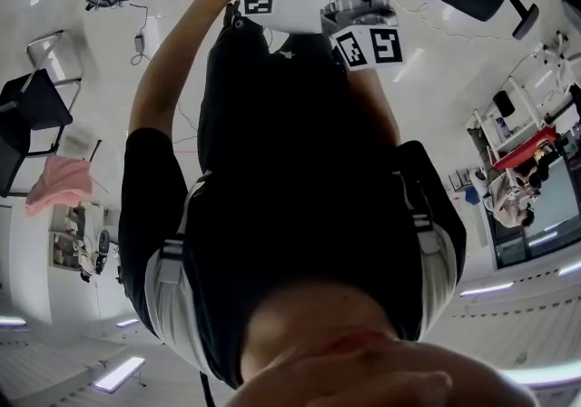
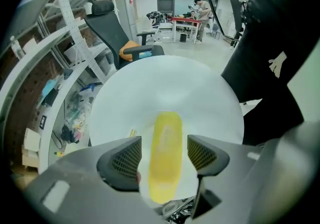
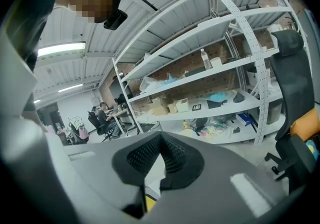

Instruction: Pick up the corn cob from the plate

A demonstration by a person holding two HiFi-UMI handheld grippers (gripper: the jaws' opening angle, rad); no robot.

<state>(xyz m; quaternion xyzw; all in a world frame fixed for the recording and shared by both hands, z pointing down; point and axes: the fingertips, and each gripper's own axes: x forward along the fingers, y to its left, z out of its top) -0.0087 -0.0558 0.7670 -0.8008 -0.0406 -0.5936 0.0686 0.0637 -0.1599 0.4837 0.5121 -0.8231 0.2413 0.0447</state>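
Left gripper view shows the left gripper (image 2: 164, 144) poised over a round white plate (image 2: 165, 83), its jaws spread on either side of the yellow corn cob (image 2: 165, 170). The cob lies lengthwise on the near half of the plate, between the two ribbed pads (image 2: 125, 158). A sliver of plate shows on each side of it, so neither pad presses on it. Beyond the plate's far edge stand a black office chair (image 2: 111, 25) and white shelving (image 2: 65, 43). Right gripper view shows the right gripper (image 3: 160, 140) with its jaws closed tip to tip and nothing between them, facing a stocked storage rack (image 3: 210, 98). Head view shows a person in a black shirt (image 1: 290, 178) holding both grippers near the plate.
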